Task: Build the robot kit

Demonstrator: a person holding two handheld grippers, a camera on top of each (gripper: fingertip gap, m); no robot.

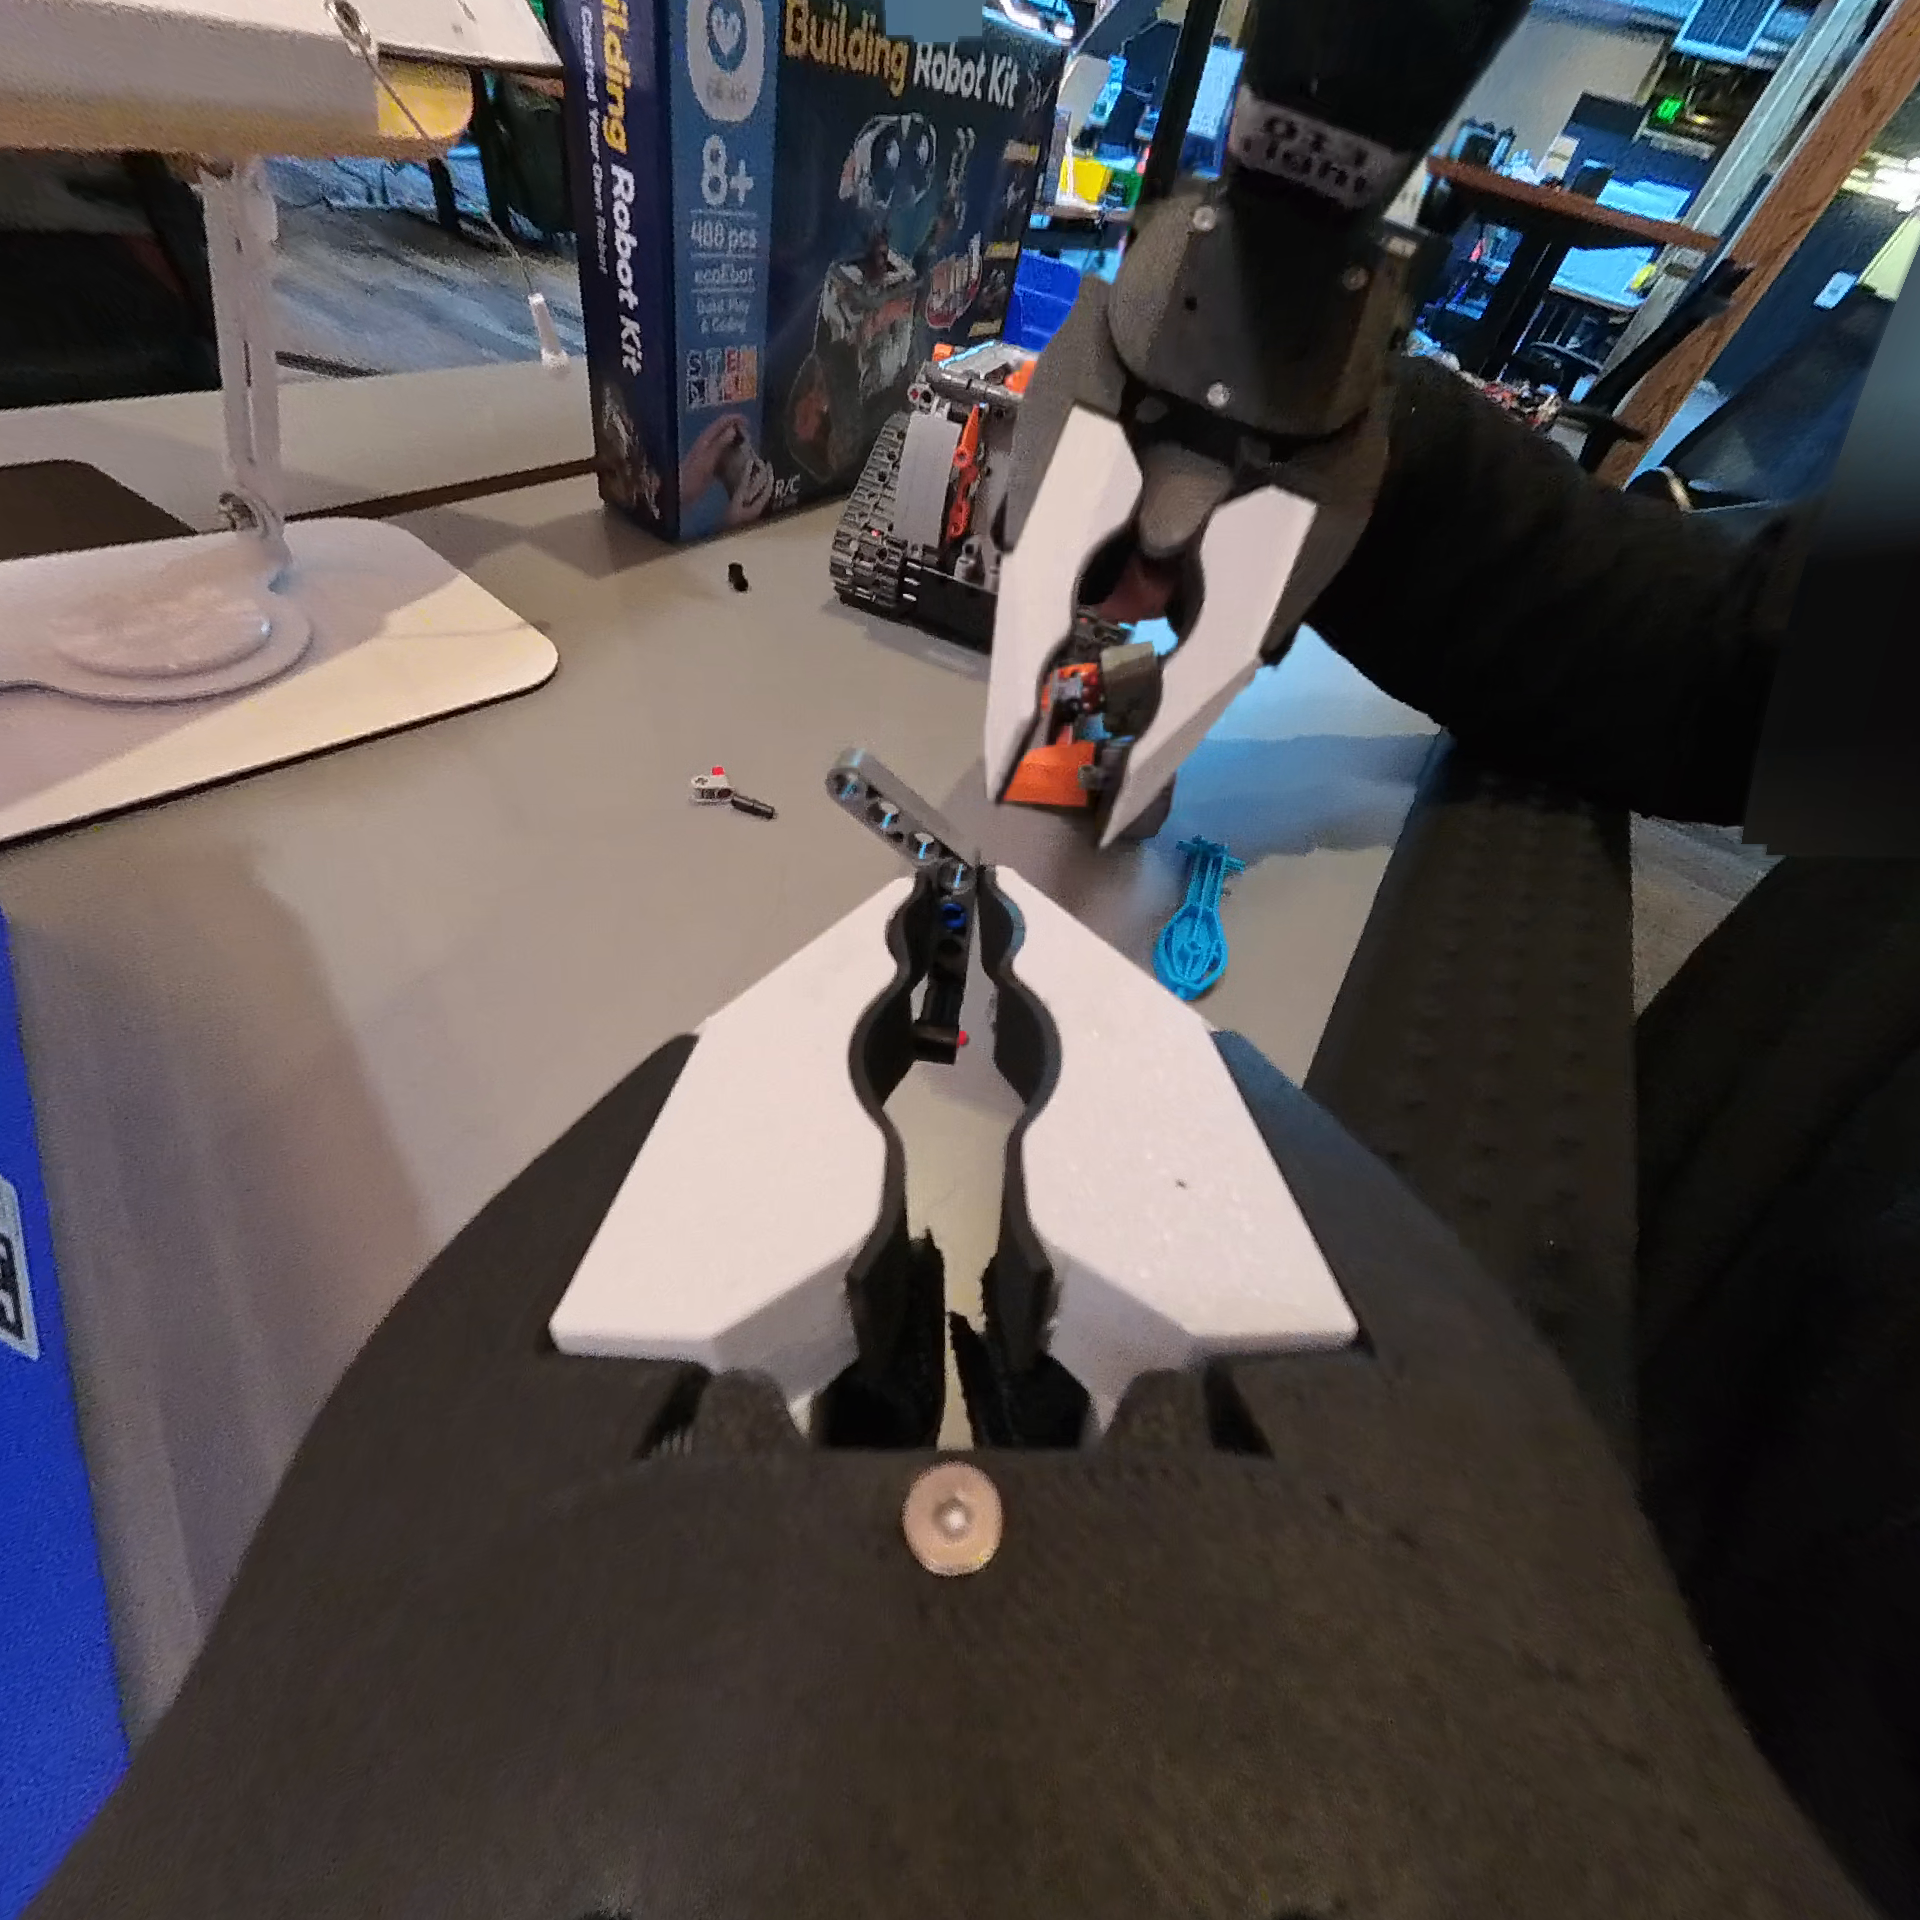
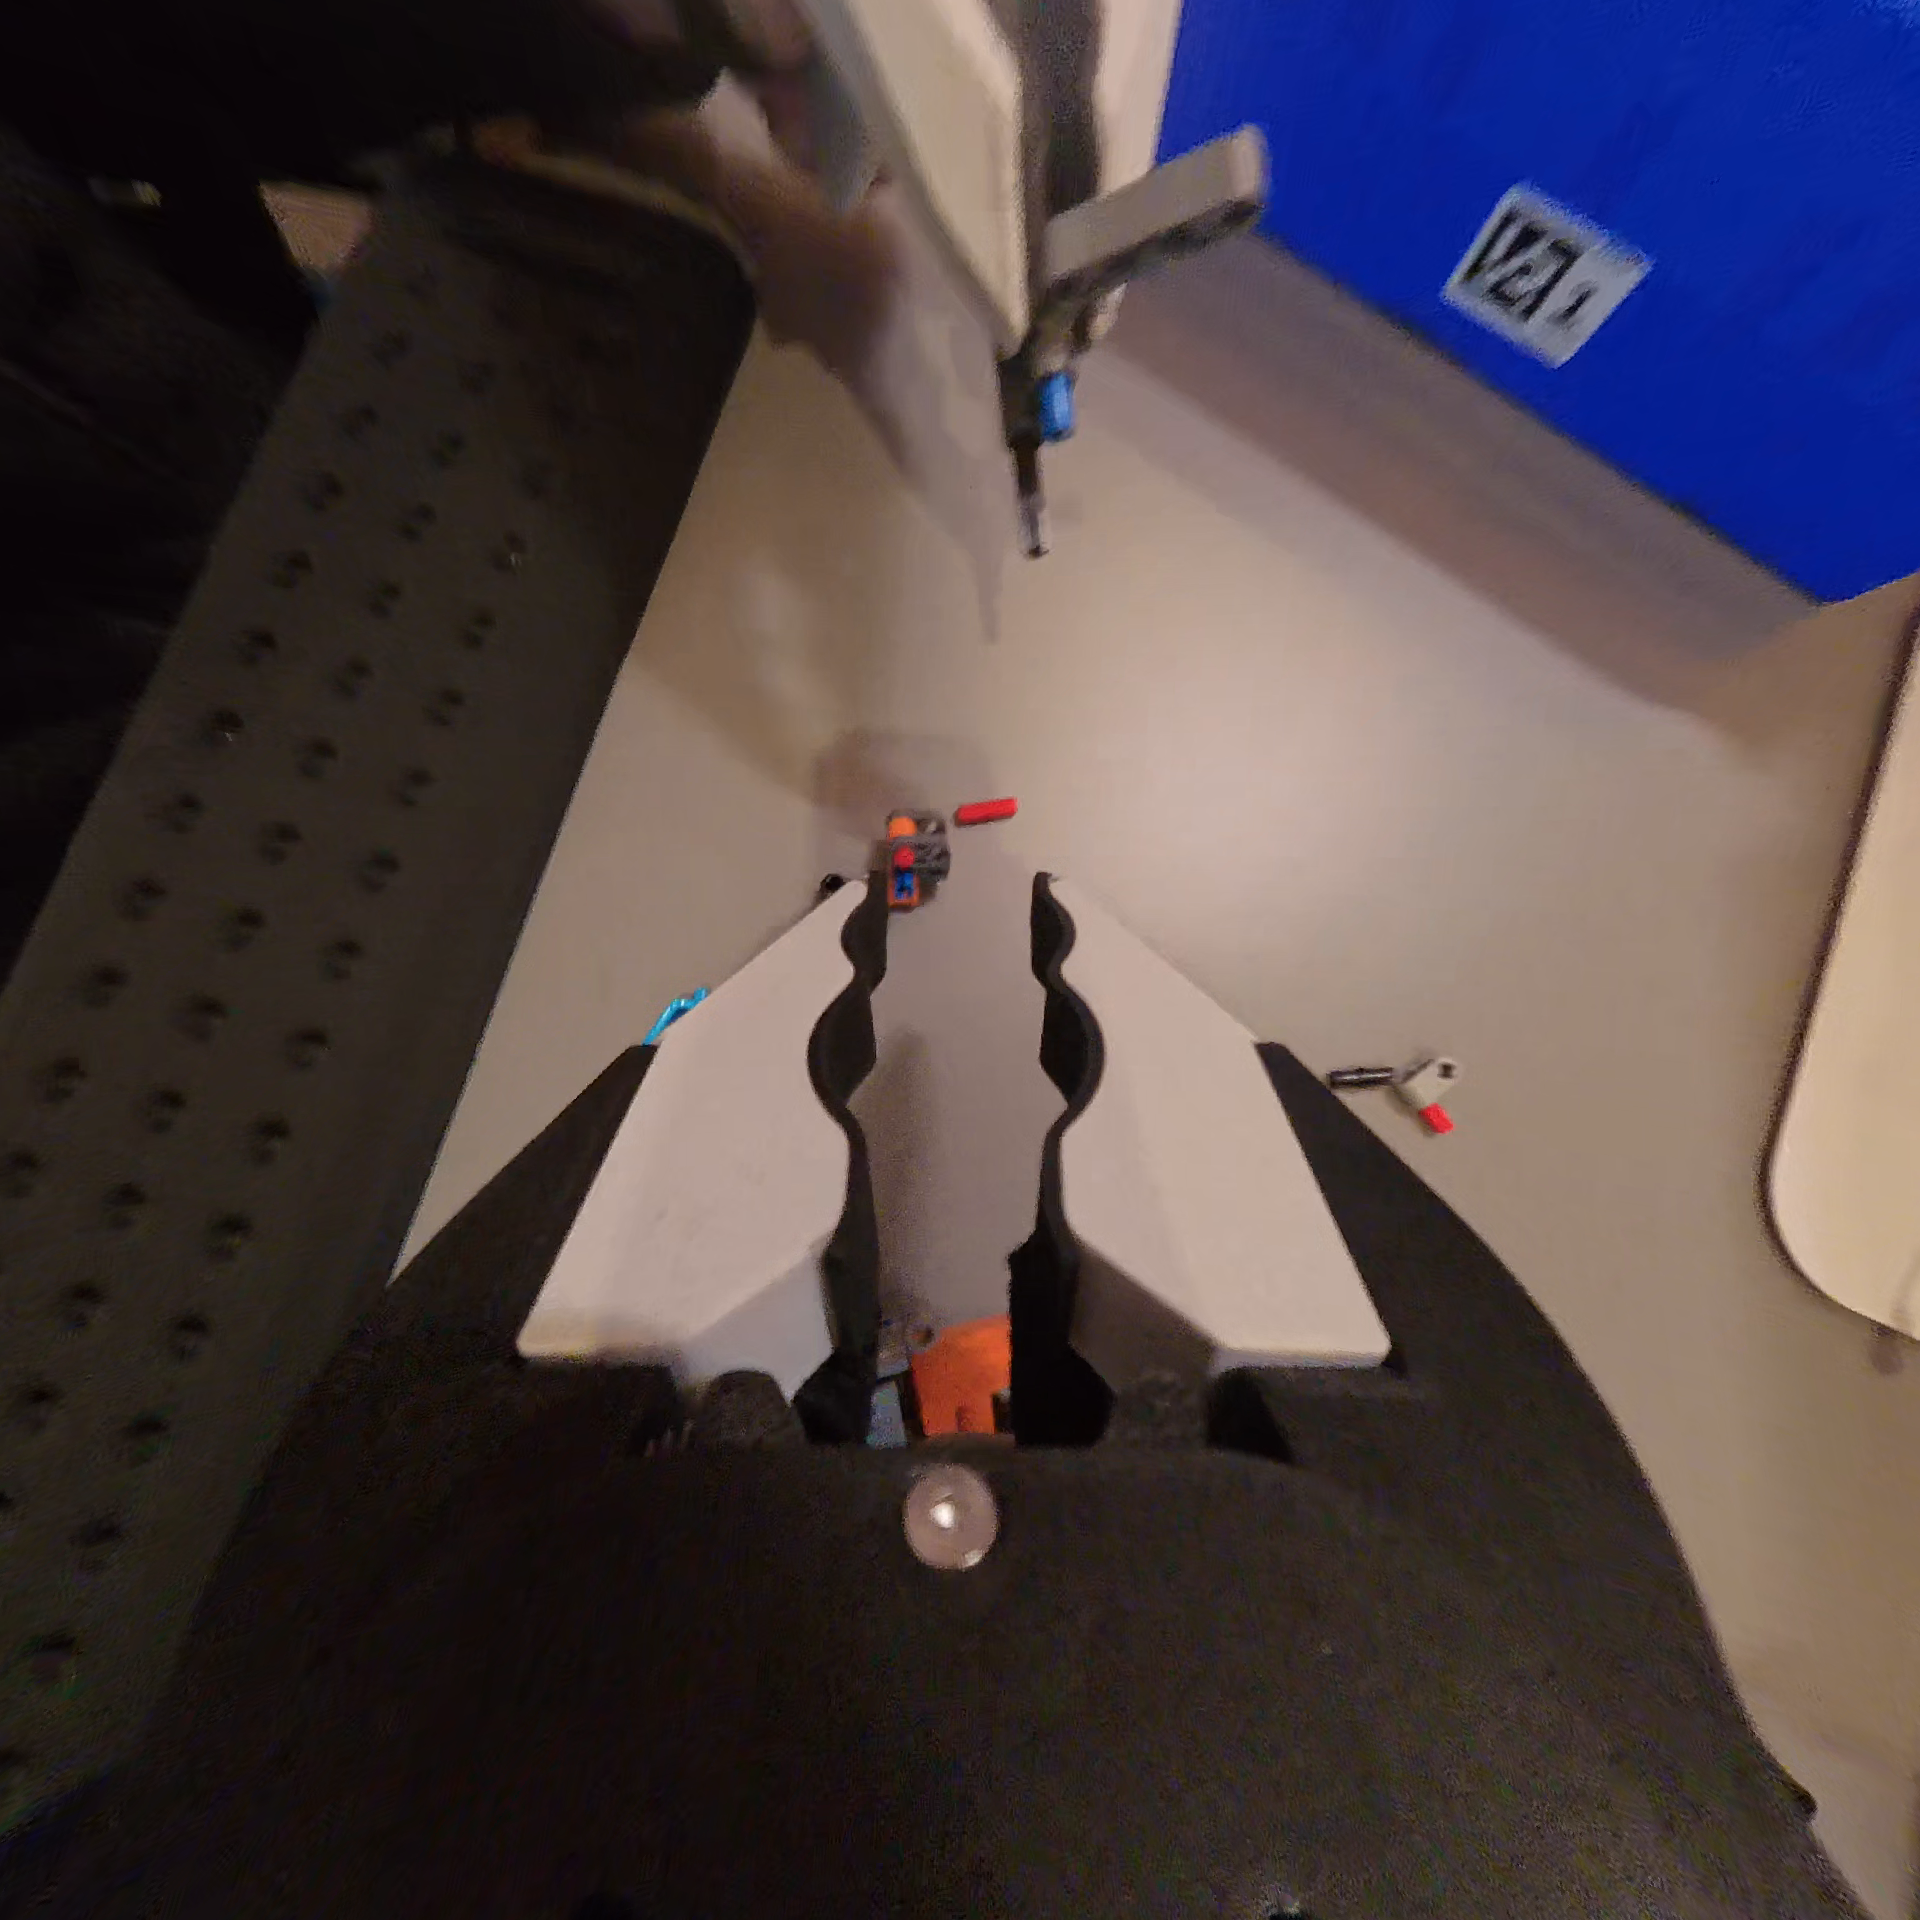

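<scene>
i had the left gripper [image 1: 954,883] pinched tight on a small toy-brick assembly: a grey beam with holes [image 1: 891,812] stuck out past the fingertips at a slant, and a black pin piece [image 1: 943,987] with a blue bit hung back between the fingers. from the right wrist view the same piece [image 2: 1049,343] showed up blurred, held above the grey table [image 1: 416,935]. my right gripper [image 2: 951,883] was spread, its fingertips apart, pointed down over the table; an orange and grey brick piece [image 2: 961,1387] sat deep between its fingers near the base, and i couldn't tell whether the fingers actually pressed on it. just past its tips lay a small orange, red and blue cluster [image 2: 912,857] and a red pin [image 2: 985,811]. farther out were a white connector with a black pin [image 1: 727,795], a blue plastic tool [image 1: 1195,930], a tracked toy robot [image 1: 925,499], the kit box [image 1: 800,239] and a white lamp base [image 1: 208,644].
</scene>
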